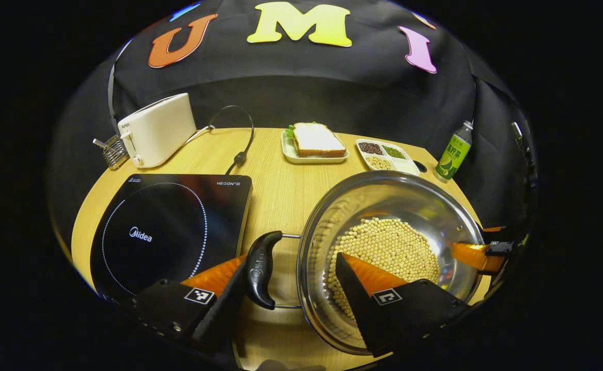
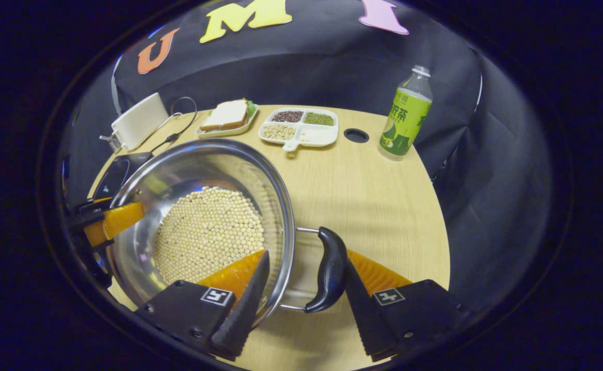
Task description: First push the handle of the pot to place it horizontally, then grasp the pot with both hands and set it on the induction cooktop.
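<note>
- The shiny steel pot (image 1: 391, 257) of pale beans sat on the round wooden counter (image 2: 373, 196), just beside the black induction cooktop (image 1: 170, 232).
- The left gripper (image 1: 301, 270) straddled the pot's black side handle (image 1: 261, 268) and rim, fingers apart.
- The right gripper (image 2: 306, 275) did likewise at the opposite handle (image 2: 328, 270).
- Behind stood a white toaster (image 1: 154, 129), a sandwich plate (image 1: 314, 149), a divided grain tray (image 2: 301, 126) and a green bottle (image 2: 406, 116).
</note>
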